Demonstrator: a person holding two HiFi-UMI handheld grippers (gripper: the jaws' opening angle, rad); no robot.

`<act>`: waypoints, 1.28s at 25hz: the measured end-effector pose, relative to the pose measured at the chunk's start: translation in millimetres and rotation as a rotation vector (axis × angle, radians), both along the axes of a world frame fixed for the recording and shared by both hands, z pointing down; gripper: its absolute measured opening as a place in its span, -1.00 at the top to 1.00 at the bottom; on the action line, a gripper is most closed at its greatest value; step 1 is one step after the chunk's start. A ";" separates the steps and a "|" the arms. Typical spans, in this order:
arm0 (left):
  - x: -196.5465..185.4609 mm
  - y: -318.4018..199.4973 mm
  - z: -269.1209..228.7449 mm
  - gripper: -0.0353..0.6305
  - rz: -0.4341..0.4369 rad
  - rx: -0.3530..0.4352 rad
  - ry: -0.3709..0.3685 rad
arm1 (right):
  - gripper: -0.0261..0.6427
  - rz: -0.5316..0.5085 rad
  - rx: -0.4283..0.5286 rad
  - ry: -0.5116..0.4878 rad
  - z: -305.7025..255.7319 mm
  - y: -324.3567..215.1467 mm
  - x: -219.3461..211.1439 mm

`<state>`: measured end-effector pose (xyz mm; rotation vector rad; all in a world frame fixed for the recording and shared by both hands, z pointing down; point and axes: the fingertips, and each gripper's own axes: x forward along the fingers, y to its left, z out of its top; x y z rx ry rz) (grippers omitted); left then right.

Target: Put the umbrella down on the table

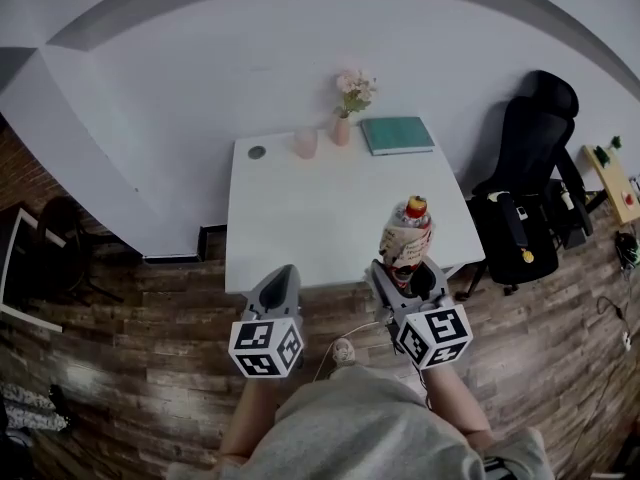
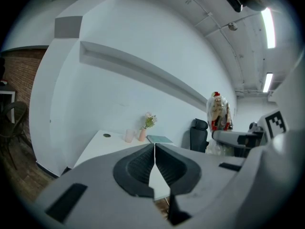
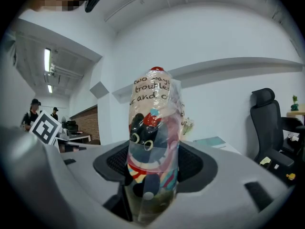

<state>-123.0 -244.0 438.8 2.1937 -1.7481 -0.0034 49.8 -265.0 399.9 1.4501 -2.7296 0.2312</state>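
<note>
You have the umbrella in hand, but it is not yet on the surface, so the task itself is not done. What remains, as I judge it, is to bring the umbrella over a bare patch, lower it until it rests there, and let go.

Your right gripper is clamped on the umbrella. The right gripper view shows the folded umbrella, in its printed sleeve with a red cap on top, standing upright between the two jaws, with the pads pressing on its lower part from both sides. Most of its length rises above the jaws.

In the head view the right gripper sits at the near edge of the surface, toward the near right corner. The umbrella's top shows against the white top there, but I cannot tell whether it is truly over the surface or just in front of it.

Your left gripper is empty, its jaws pressed together with nothing between them. It hangs beside the right one, short of the near edge.

The near and middle parts of the surface are bare. A cup, a vase of flowers and a green book stand along the far edge, well apart from the umbrella.
</note>
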 end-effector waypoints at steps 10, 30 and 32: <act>-14.7 -48.2 11.1 0.87 -0.071 -0.030 0.003 | 0.12 -0.070 -0.063 0.058 30.5 -73.0 -17.8; -25.3 -116.8 34.9 0.87 -0.117 -0.077 -0.004 | 0.12 -0.157 -0.270 0.223 125.1 -173.9 -40.5; -25.6 -122.1 36.0 0.87 -0.120 -0.080 -0.005 | 0.12 -0.167 -0.295 0.240 135.4 -181.9 -42.7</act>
